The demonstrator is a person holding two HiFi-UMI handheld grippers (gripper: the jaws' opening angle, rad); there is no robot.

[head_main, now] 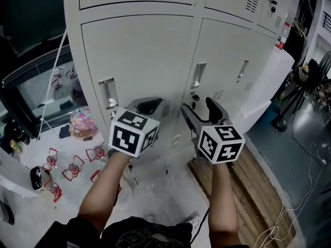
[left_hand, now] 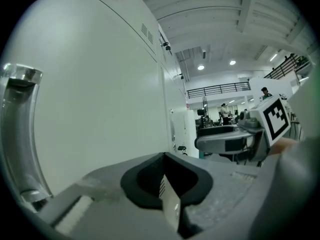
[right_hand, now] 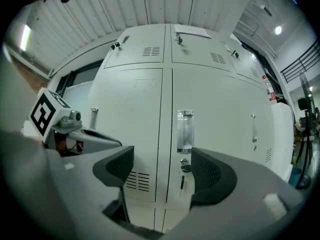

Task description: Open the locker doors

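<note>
Concrete floor, white lockers [head_main: 150, 45] ahead. Head view: left gripper [head_main: 150, 106] at left door's vent, right gripper [head_main: 202, 112] just beside it. Left gripper view: jaws pinching vented door edge [left_hand: 170, 204]. Right gripper view: jaws spread, door handle [right_hand: 184, 131] beyond, untouched.

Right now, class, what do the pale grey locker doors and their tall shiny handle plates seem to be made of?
Pale grey locker doors: probably painted sheet steel, satin finish; punched louvre slots suggest it.
Tall shiny handle plate: likely polished or chromed metal, since it mirrors light; clear plastic cannot be ruled out.
</note>
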